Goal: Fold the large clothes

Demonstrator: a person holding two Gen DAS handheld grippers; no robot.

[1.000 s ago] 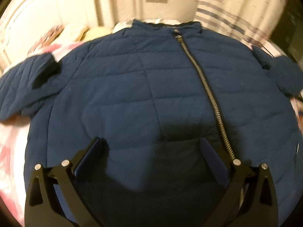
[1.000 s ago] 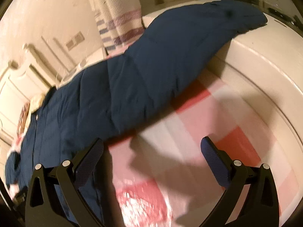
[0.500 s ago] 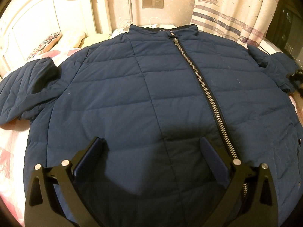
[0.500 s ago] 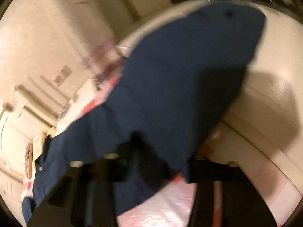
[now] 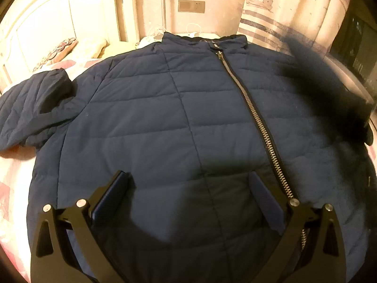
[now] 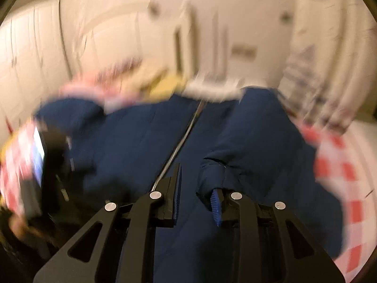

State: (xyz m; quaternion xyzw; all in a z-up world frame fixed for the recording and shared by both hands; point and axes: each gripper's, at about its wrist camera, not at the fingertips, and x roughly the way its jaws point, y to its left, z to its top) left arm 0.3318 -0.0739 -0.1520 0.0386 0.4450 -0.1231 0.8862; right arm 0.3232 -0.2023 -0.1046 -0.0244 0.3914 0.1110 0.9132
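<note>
A navy quilted jacket (image 5: 165, 122) lies front up on the bed, zipper (image 5: 256, 118) closed, collar at the far side. Its left sleeve (image 5: 30, 108) is bunched at the left. My left gripper (image 5: 188, 193) is open and empty, hovering over the jacket's lower front. In the blurred right wrist view my right gripper (image 6: 195, 188) is nearly shut, with the cuff of the jacket's right sleeve (image 6: 247, 141) caught at its right finger; the sleeve is lifted over the jacket body (image 6: 132, 146). A dark blur (image 5: 325, 87) at the right of the left wrist view is that moving sleeve.
The bed has a red and white checked sheet (image 6: 339, 169) and a white headboard (image 5: 47, 23). Pillows (image 5: 61, 52) lie behind the jacket. A striped curtain (image 5: 282, 18) hangs at the back right. A wall socket (image 5: 190, 6) is behind the collar.
My right gripper closed on the right sleeve's cuff and swung it from the bed's edge over the jacket body. The left gripper stayed open over the lower front.
</note>
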